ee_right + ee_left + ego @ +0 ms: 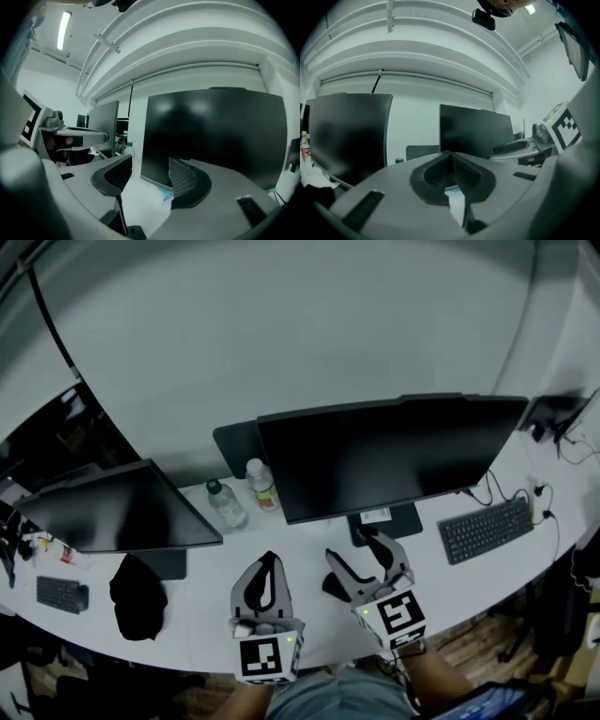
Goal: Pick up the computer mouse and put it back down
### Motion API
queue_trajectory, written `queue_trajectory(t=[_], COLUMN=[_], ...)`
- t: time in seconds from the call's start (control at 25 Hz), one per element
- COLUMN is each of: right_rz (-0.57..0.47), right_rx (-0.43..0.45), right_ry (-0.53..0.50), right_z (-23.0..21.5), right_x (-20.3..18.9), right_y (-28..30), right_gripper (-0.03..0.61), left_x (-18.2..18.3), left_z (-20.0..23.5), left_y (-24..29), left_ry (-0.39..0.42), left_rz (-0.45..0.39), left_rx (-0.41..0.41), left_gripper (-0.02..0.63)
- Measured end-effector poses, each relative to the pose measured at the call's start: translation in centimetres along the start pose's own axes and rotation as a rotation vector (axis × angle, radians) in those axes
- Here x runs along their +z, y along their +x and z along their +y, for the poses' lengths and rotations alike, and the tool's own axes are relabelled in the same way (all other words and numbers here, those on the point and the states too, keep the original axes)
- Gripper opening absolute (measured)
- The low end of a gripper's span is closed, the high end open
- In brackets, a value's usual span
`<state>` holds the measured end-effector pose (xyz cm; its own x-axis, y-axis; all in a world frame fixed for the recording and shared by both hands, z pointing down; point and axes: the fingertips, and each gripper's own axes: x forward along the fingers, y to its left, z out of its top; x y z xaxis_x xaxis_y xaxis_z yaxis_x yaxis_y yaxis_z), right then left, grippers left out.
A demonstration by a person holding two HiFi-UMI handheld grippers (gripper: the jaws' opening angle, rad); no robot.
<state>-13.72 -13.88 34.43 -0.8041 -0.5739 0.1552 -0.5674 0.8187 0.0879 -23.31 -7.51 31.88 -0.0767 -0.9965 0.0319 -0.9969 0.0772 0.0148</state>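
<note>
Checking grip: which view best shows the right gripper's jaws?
Right gripper view: the right gripper is open, only desk between its jaws. Head view shows them spread from above; left gripper view, its side and marker cube.

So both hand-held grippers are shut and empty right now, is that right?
Not quite. The left hand-held gripper is shut and empty, but the right hand-held gripper is open. The right gripper view shows its jaws standing apart, with only bare desk between them. It is empty too, so that part holds.

White desk [199, 617] (curved), grey wall [281, 324]
</note>
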Motion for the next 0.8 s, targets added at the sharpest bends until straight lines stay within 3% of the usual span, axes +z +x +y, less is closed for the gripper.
queue_trajectory(t=[0.56,0.8], right_rz=[0.180,0.255], right_rx=[0.194,0.257], right_ry=[0.074,0.024], right_z=[1.2,2.2], right_x=[-8.7,-12.7], right_y=[0.4,0.4], right_gripper=[0.299,0.313], left_x=[-5.8,-8.3], left_z=[-1.0,-1.8], left_y=[-1.0,-1.3], left_ry=[-0.043,-0.054], left_rz=[0.153,0.211], left_rx=[0.138,0.165], left_gripper=[0.005,0.005])
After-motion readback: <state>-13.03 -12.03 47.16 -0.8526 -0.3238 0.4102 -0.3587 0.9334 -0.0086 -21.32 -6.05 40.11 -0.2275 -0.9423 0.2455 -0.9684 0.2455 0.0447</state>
